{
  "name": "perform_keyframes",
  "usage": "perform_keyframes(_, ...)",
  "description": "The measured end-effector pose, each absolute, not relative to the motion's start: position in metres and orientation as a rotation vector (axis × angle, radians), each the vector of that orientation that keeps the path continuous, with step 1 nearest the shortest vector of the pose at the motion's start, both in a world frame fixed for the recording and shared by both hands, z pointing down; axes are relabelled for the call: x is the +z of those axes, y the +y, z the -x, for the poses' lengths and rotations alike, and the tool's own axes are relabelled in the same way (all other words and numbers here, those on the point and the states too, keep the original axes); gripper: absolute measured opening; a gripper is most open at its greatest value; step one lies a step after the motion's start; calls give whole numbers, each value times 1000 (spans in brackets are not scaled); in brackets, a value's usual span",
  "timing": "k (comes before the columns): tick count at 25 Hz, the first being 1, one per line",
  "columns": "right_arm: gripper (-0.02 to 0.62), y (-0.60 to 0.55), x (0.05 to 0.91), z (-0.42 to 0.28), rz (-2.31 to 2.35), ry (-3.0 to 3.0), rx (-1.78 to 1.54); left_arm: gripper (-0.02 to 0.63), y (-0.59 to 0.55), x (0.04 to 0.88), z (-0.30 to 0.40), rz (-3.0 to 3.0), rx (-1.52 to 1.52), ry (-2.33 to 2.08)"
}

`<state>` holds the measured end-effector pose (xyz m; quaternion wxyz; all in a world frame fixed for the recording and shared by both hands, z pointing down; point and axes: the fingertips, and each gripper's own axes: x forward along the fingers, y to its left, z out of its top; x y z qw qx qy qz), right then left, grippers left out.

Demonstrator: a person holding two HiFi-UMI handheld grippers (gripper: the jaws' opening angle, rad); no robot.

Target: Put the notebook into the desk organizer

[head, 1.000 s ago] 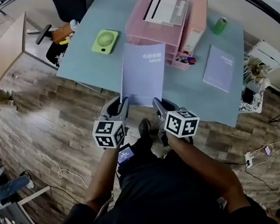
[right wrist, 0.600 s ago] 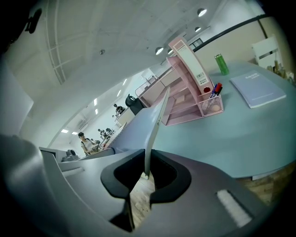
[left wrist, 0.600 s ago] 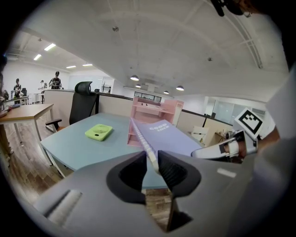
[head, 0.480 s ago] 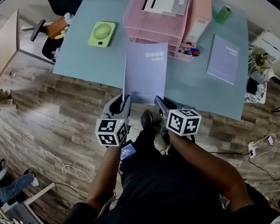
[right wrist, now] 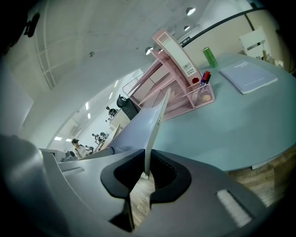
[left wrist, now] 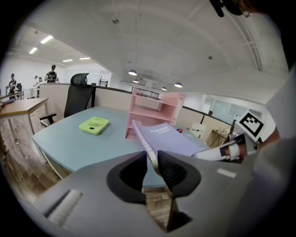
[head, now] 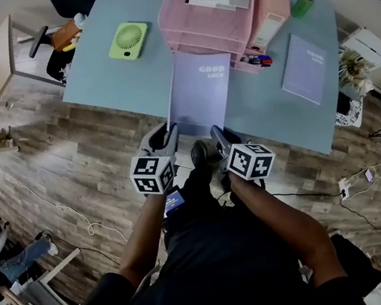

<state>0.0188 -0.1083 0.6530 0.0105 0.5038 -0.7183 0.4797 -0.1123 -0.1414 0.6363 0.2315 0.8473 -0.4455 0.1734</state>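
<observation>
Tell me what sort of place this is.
Most likely an open-plan office: a desk with a pink organizer, an office chair beside it, and people standing by other tables under ceiling lights.

The person is wearing a black top [head: 224, 265] and a dark shoe [head: 198, 155]; the grey left gripper [head: 168, 133] and grey right gripper [head: 215, 135] are each bearing a black-and-white marker cube [head: 153, 174]
</observation>
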Motion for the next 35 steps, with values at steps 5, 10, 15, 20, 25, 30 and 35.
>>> perform_keyframes(5, 35, -122, 656, -26, -1623, -2224, 1507, 135, -159, 637, 103, -2353, 468, -1194)
perform_keyframes(10, 35, -139, 657, -34, -1667, -2214, 1493, 135, -179, 639, 95, -2365, 463, -1169)
perform_keyframes(15, 35, -158, 657, -41, -1709, -2205, 1482, 135, -201, 641, 88, -2375, 457, -1146)
perform_keyframes(20, 35, -179, 659, -46, -1741, -2192, 1483, 135, -224, 642, 82, -2376, 452, -1132)
perform_keyframes(25, 35, -200, 663, -53, -1770, -2172, 1490, 135, -248, 647, 75, -2373, 454, -1121)
perform_keyframes(30, 35, -218, 667, -58, -1786, -2153, 1495, 135, -267, 653, 69, -2367, 457, -1105)
perform_keyframes(35, 35, -234, 674, -66, -1806, -2125, 1499, 135, -285, 661, 62, -2354, 456, -1097)
